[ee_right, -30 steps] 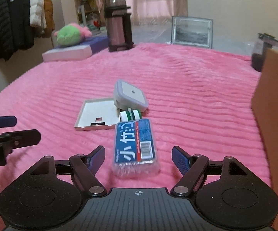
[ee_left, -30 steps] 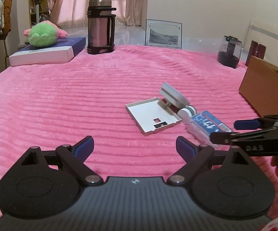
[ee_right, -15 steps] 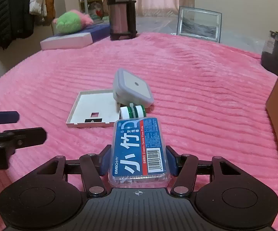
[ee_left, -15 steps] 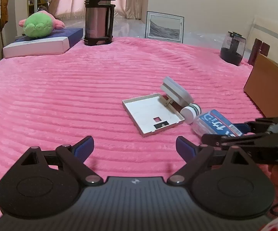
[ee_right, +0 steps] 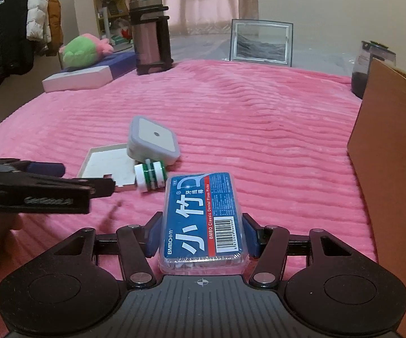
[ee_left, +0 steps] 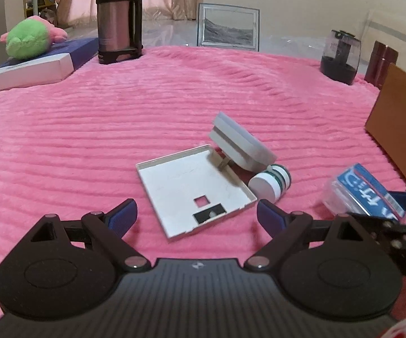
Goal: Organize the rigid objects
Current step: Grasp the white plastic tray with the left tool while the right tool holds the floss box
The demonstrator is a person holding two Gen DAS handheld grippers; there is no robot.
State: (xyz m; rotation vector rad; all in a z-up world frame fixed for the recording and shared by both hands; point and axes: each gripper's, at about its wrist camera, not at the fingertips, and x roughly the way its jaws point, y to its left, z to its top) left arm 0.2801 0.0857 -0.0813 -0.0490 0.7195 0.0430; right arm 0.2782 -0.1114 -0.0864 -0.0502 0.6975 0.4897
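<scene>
My right gripper (ee_right: 201, 233) is shut on a clear floss-pick box with a blue label (ee_right: 203, 217) and holds it above the pink blanket; the box also shows in the left wrist view (ee_left: 366, 194). My left gripper (ee_left: 195, 214) is open and empty, just in front of a flat white tray lid (ee_left: 191, 188). A grey-white plug-in night light (ee_left: 239, 143) leans on the lid's far corner. A small white and green spool (ee_left: 270, 181) lies beside it. In the right wrist view the lid (ee_right: 107, 166), night light (ee_right: 153, 140) and spool (ee_right: 150, 174) lie ahead to the left.
A cardboard box (ee_right: 391, 152) stands at the right. At the blanket's far edge are a thermos (ee_left: 118, 19), a framed picture (ee_left: 228, 26), a dark jar (ee_left: 340, 56), and a flat box (ee_left: 34, 67) with a green plush toy (ee_left: 29, 39) on it.
My right gripper closed on the floss-pick box and lifted it off the blanket. My left gripper moved forward toward the white lid and stayed open.
</scene>
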